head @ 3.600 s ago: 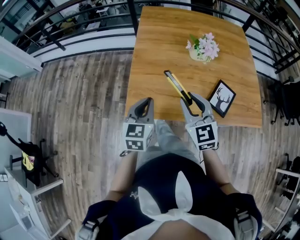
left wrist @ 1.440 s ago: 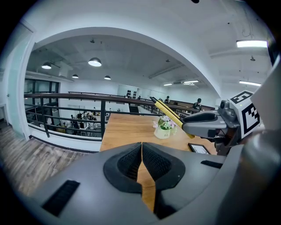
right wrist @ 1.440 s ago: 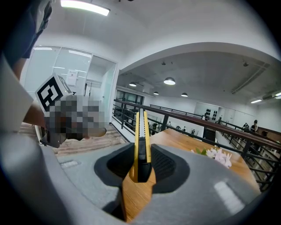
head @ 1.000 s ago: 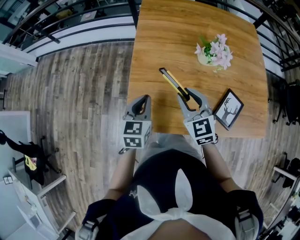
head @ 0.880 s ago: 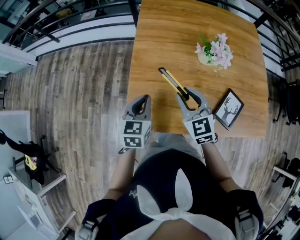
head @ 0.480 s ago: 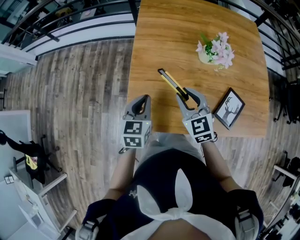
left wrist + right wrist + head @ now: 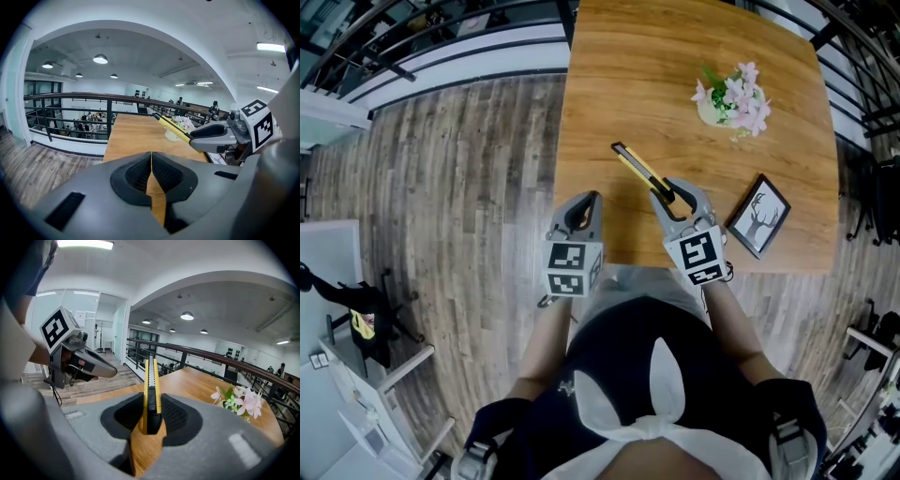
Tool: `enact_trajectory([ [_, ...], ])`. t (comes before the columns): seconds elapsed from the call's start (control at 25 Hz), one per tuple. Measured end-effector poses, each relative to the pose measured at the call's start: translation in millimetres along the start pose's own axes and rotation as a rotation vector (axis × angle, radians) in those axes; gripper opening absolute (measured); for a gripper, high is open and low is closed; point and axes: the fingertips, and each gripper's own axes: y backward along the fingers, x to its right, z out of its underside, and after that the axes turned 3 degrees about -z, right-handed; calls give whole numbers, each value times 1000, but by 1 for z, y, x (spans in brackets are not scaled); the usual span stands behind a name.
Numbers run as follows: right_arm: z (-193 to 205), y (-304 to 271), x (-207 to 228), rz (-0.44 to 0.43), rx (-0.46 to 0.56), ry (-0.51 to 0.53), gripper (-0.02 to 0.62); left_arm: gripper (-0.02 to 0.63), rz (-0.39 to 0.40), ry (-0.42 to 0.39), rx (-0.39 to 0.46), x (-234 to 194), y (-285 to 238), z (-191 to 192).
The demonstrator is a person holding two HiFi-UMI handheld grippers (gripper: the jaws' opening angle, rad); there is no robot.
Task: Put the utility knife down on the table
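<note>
Right tool [image 7: 151, 409]: jaws clamped on the black butt end of the utility knife [image 7: 639, 170]. The knife's yellow body stands on edge and juts forward-left over the tabletop [image 7: 609, 75], near its front edge.
Left tool [image 7: 151, 166]: jaws together, nothing between them, at the tabletop's near-left edge, beside the right tool.
Beyond: framed deer picture [image 7: 757, 216] lying just right of the right tool; pot of pink flowers [image 7: 729, 98] farther back on the right.
</note>
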Motion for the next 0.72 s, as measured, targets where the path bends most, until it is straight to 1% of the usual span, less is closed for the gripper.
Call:
enact_trajectory([
  [0.28,9,-9,-3,-27,-22,-5,115,22,7,-2,-29,-1,-2,6],
  [0.4,11,-13,-5,-37,-31,-8,115,22,9,4,-25,-2,-3,6],
  [0.72,21,-23,-11,-73,-54,-11,115,22,14,9,-47,-4,-7,13],
])
